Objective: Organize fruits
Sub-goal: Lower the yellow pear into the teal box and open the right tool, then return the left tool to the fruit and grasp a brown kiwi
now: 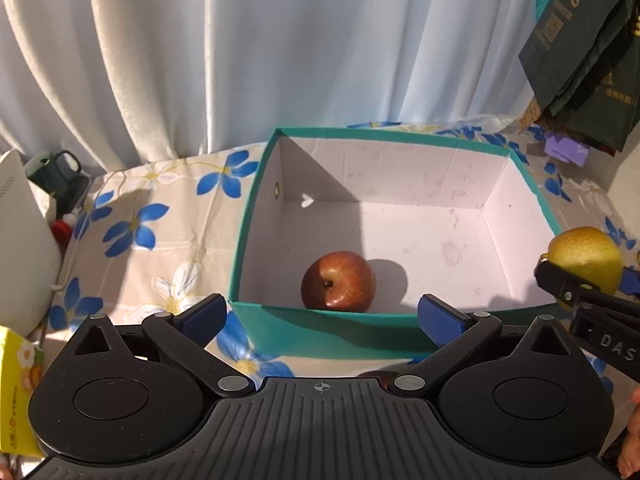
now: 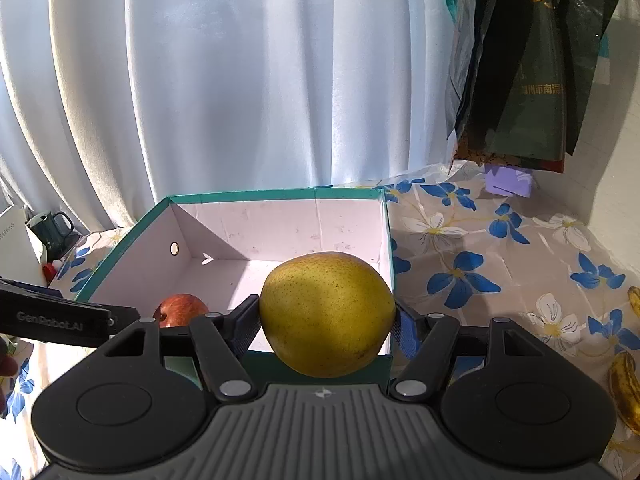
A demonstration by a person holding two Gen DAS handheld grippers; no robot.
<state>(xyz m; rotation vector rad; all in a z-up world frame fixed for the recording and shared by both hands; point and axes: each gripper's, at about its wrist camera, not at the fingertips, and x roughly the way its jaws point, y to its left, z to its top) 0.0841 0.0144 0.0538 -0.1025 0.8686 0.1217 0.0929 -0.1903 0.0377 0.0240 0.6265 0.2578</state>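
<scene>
Both wrist views above box (image 1: pixel 256 216)

Apple (image 1: pixel 338 281) in box (image 1: pixel 320 322) — bananas (image 2: pixel 624 384) right.

The left gripper (image 1: pixel 322 316) points downward with its jaws spread wide and empty. The right gripper (image 2: pixel 326 320) is clamped on a pear (image 2: pixel 326 314), apparently by both pads.

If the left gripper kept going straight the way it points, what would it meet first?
Probably the apple on the floor of the teal box. The open left gripper aims over the box's near wall; depth is unclear, so it might clip that wall first.
</scene>
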